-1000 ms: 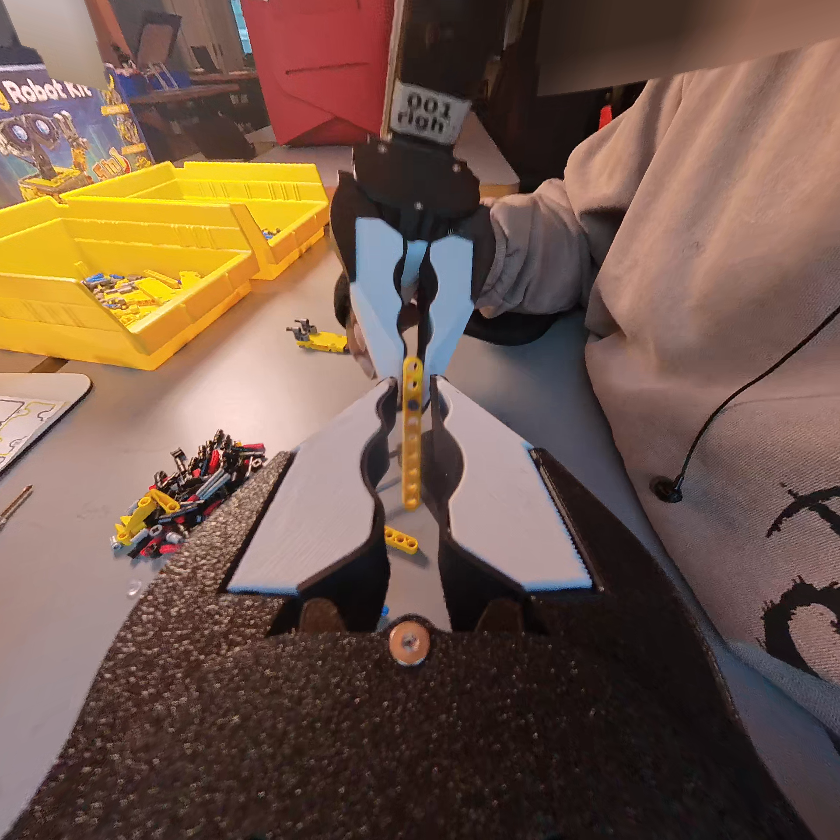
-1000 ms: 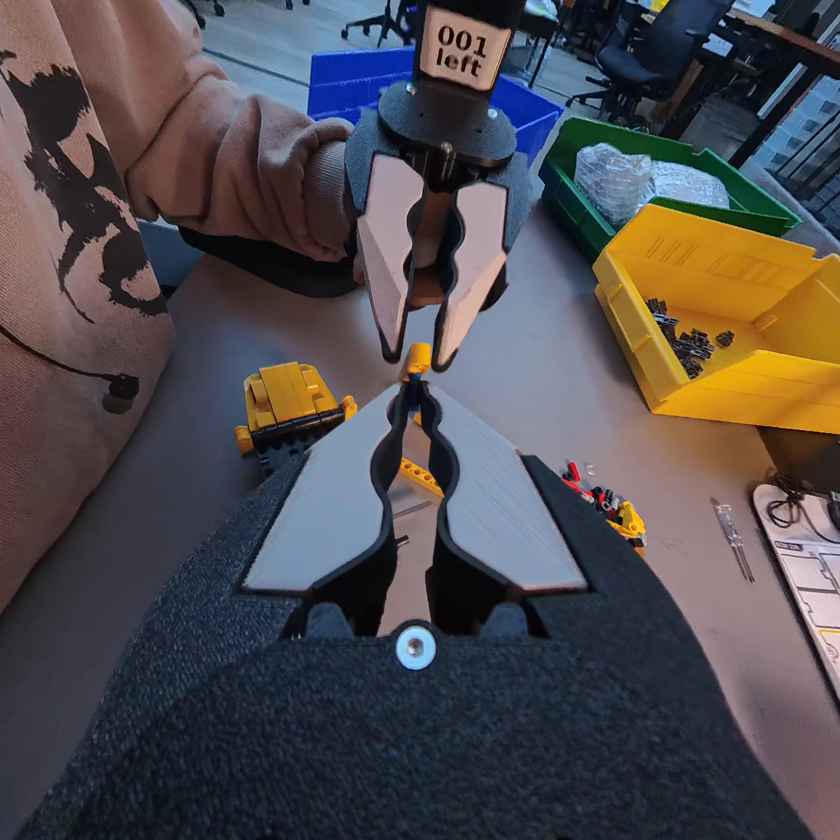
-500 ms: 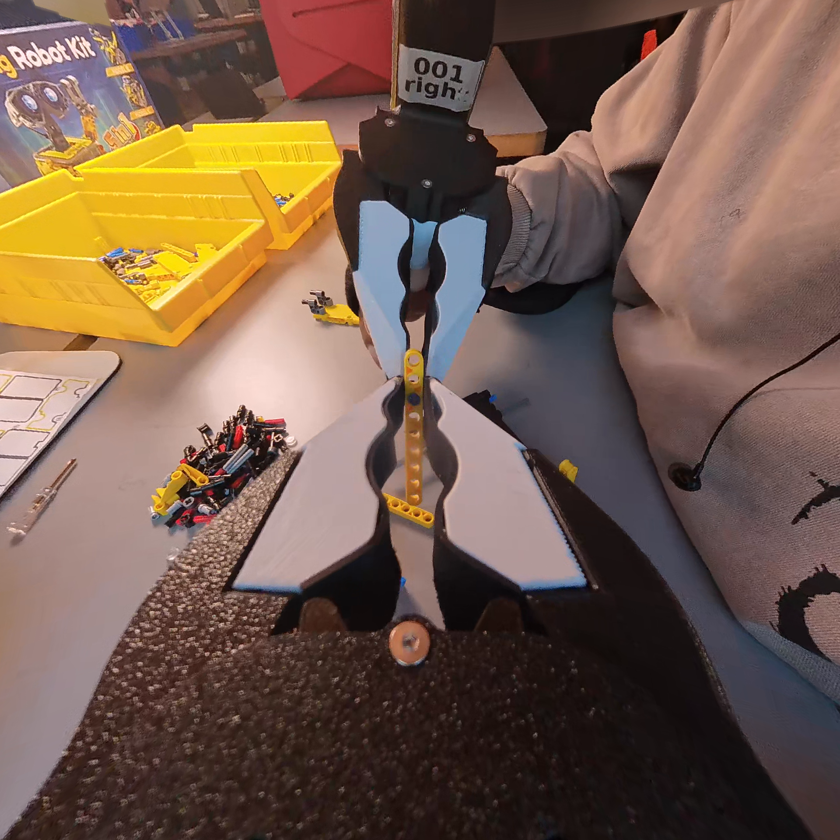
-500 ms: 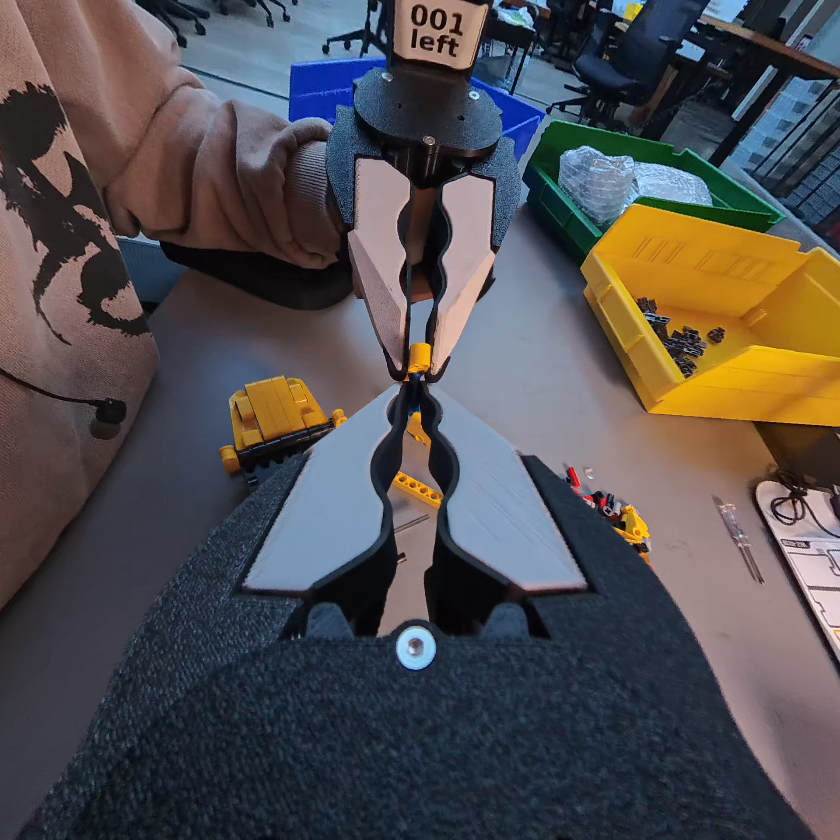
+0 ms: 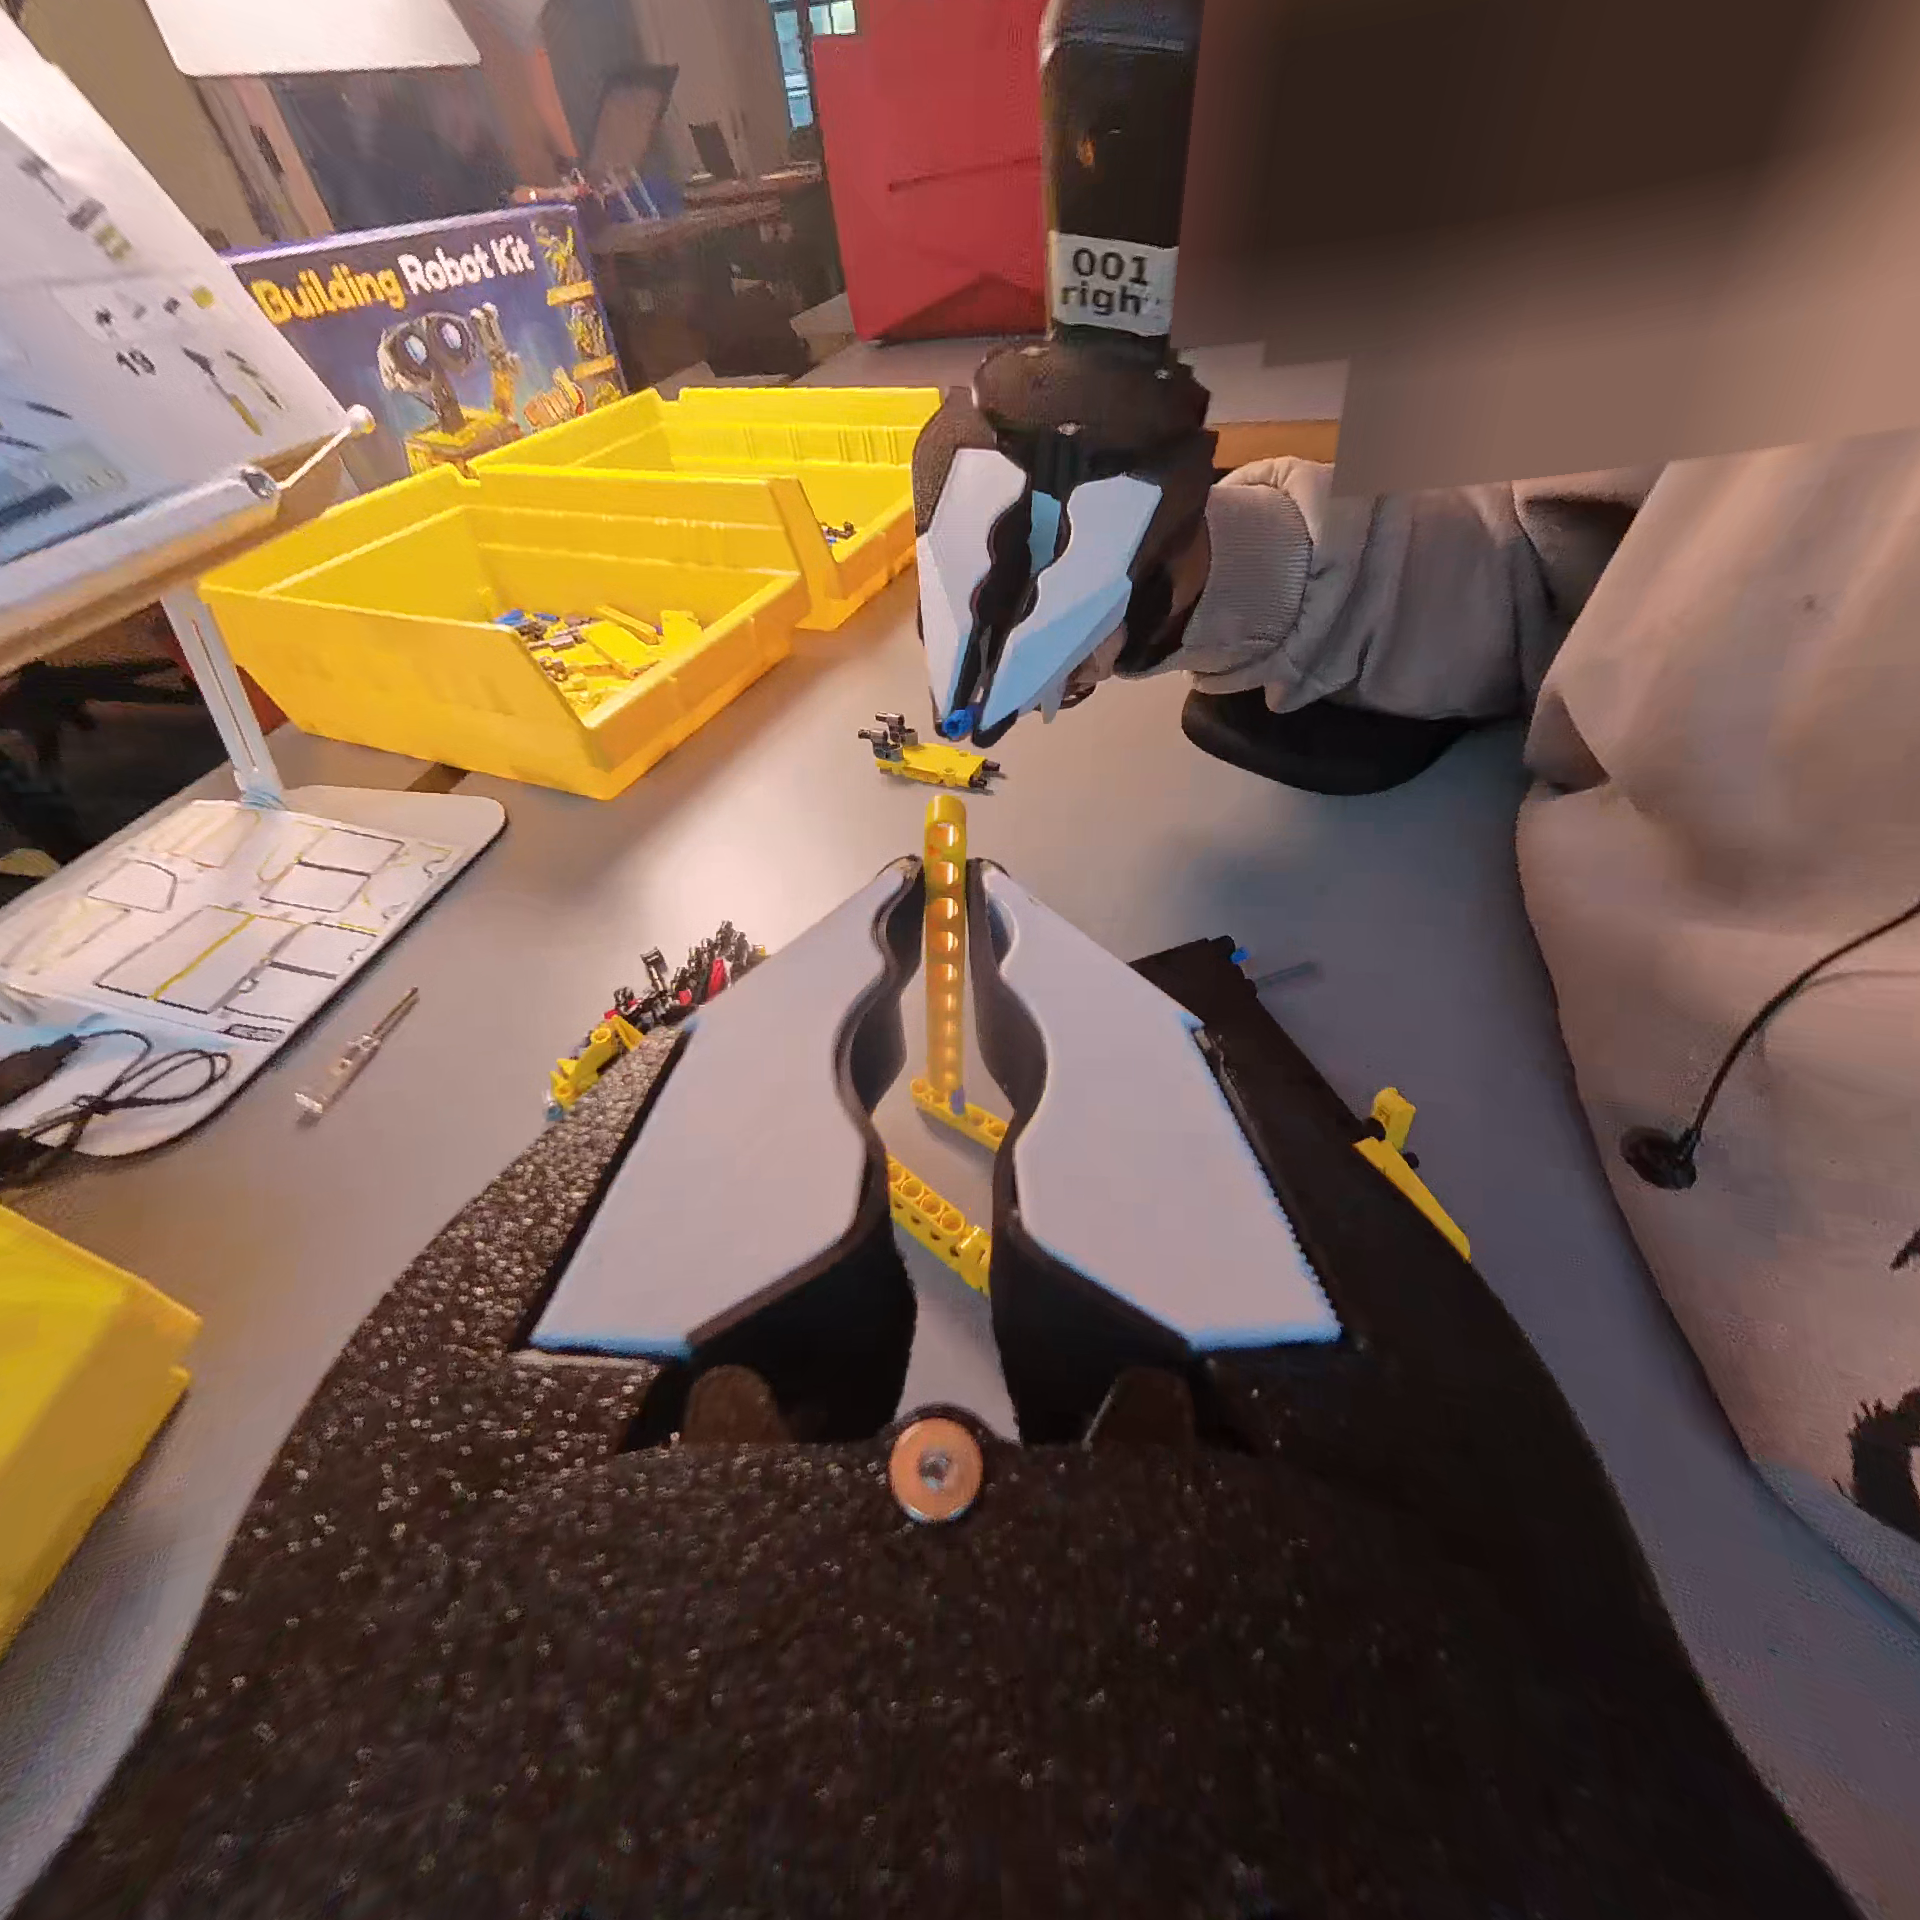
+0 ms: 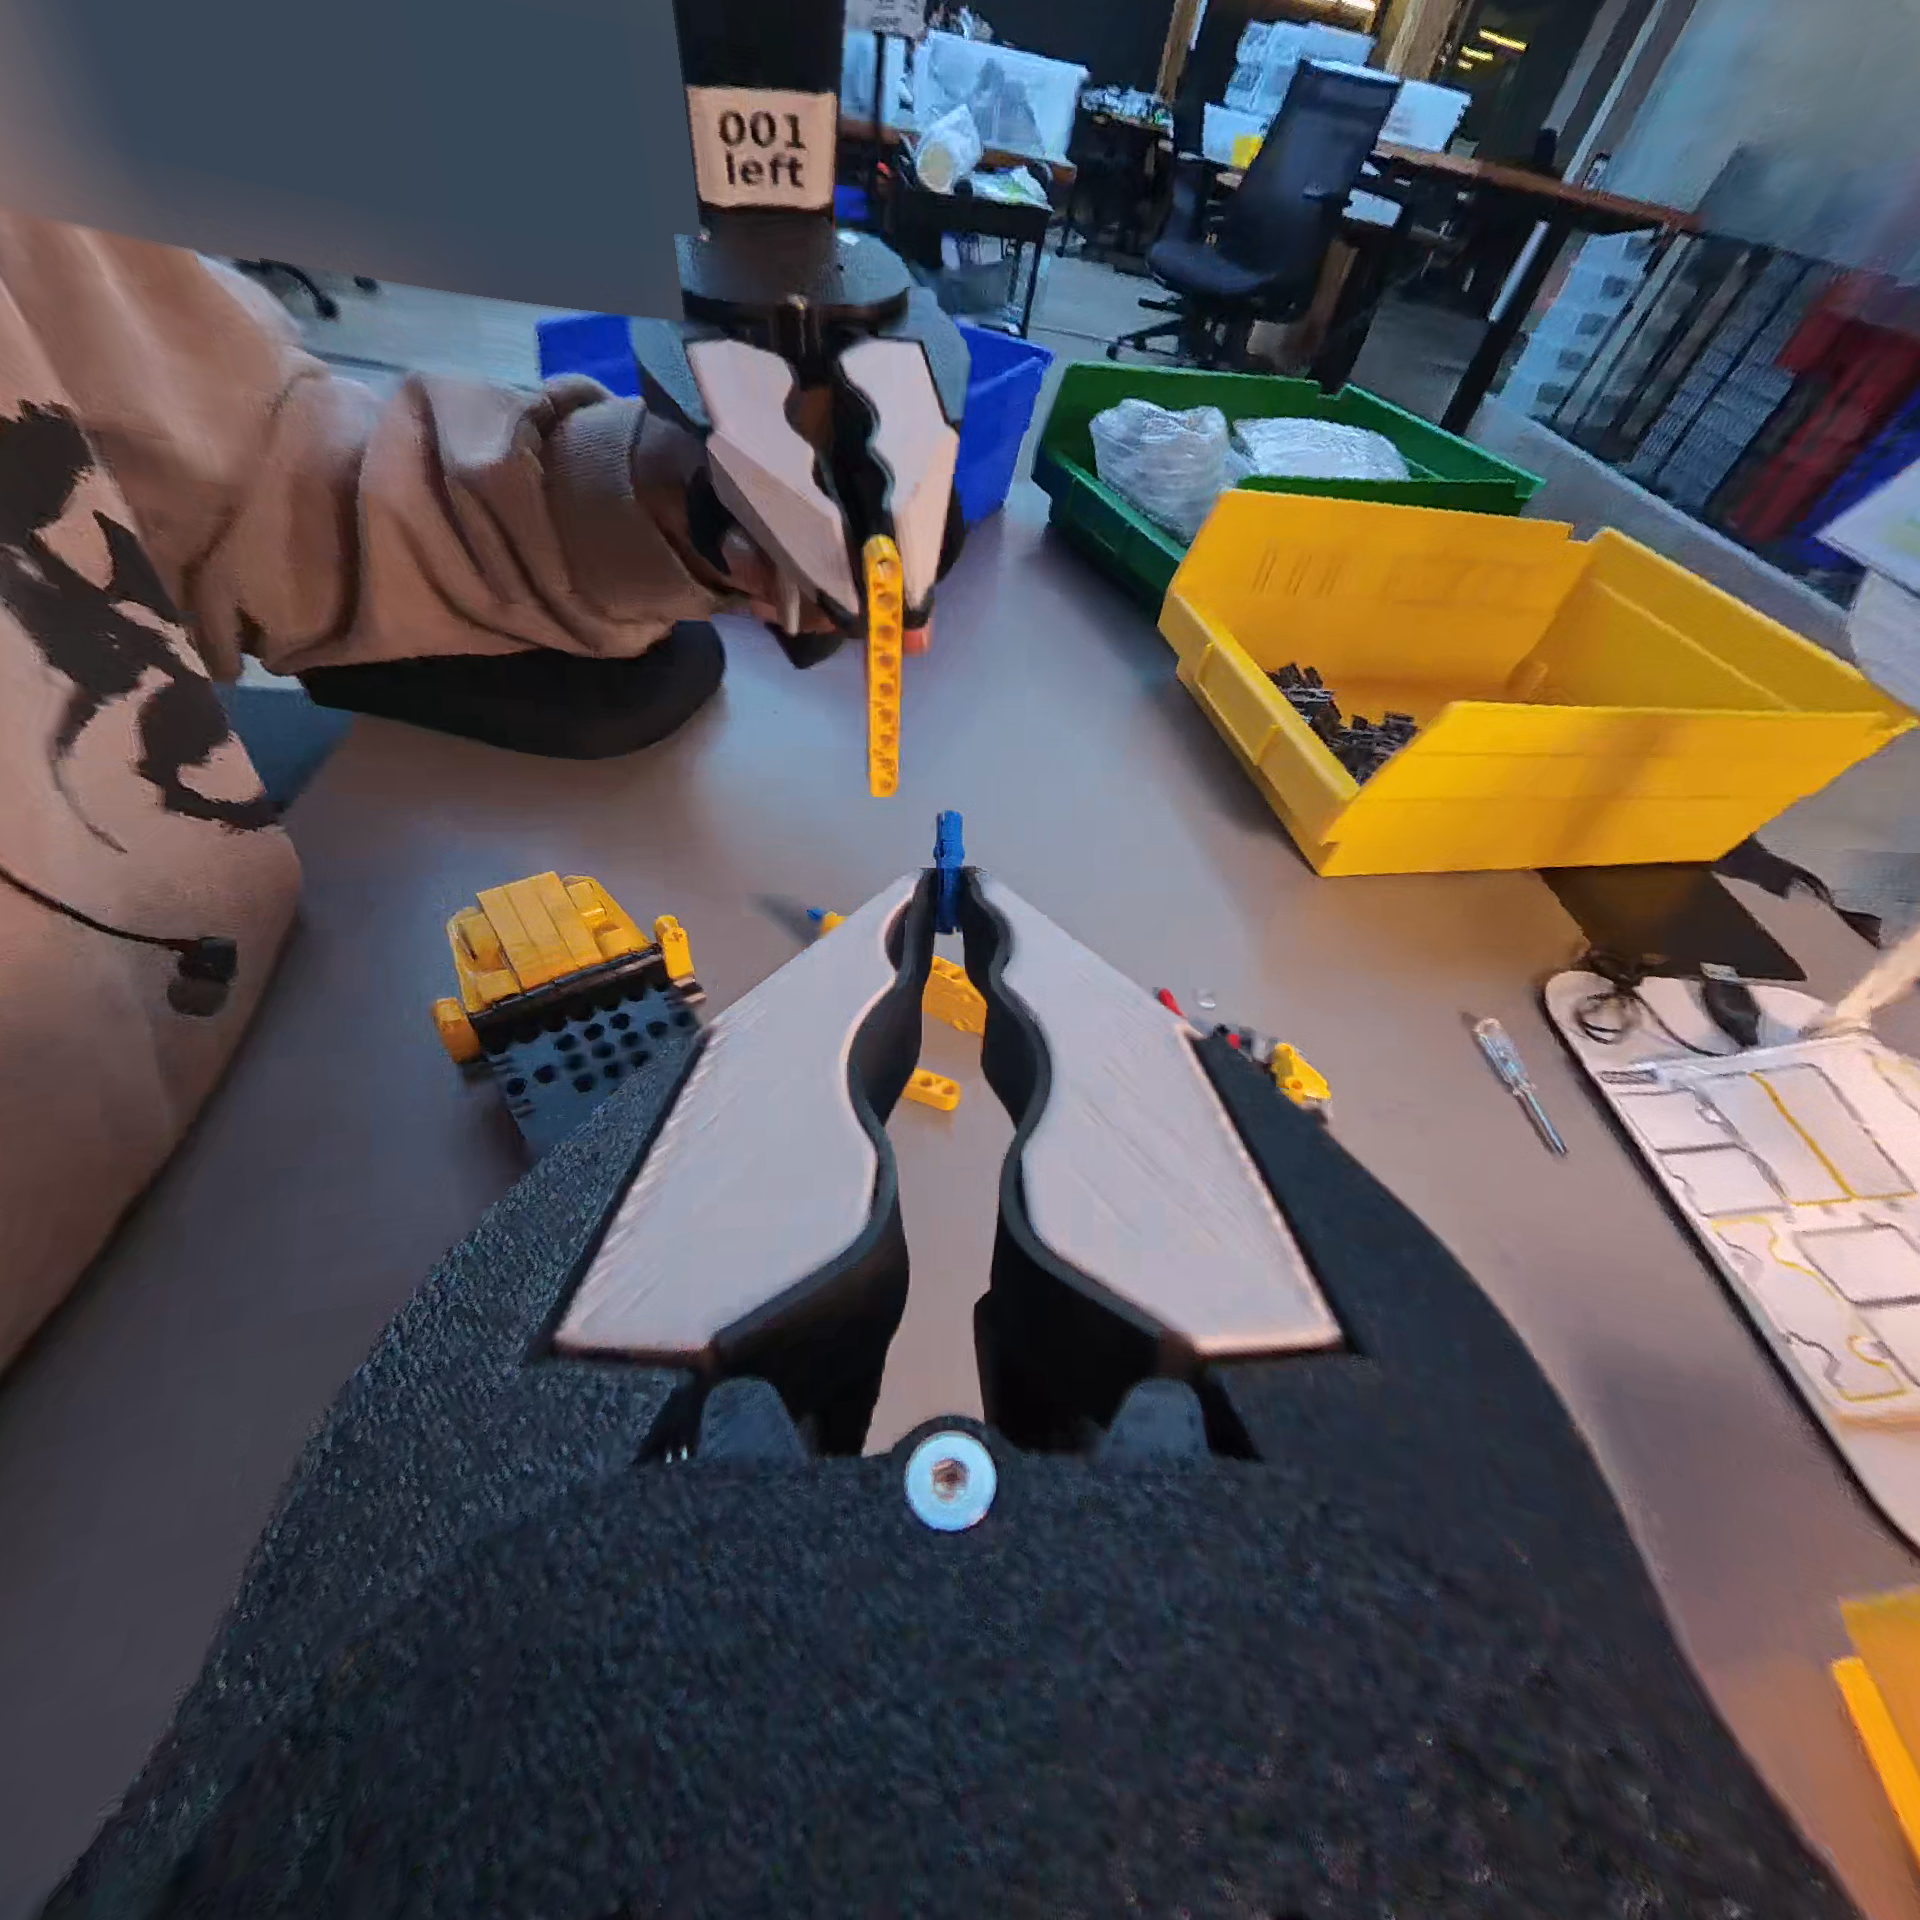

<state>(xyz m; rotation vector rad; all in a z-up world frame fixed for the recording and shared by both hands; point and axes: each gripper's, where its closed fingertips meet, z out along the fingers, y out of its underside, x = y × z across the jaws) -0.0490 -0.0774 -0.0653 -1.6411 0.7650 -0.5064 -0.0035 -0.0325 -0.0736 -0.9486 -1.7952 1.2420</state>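
Yellow holed beam (image 5: 943, 935); blue pin (image 6: 947, 862); 2 yellow bins (image 5: 499, 634) far left; green bin (image 6: 1101, 499) far right; grey table (image 5: 727, 831); beige, black-printed sleeve (image 6: 416, 540).

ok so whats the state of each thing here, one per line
left tongs: shut on the yellow beam
yellow beam: held upright, off the table
right tongs: shut on the blue pin
blue pin: held, apart from the beam
yellow bin: open, black parts inside
green bin: open, wrapped bundles inside
yellow model: resting on the table

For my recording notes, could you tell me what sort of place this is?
Probably a shared office or workshop: office chairs and desks stand behind a grey table holding yellow parts bins.
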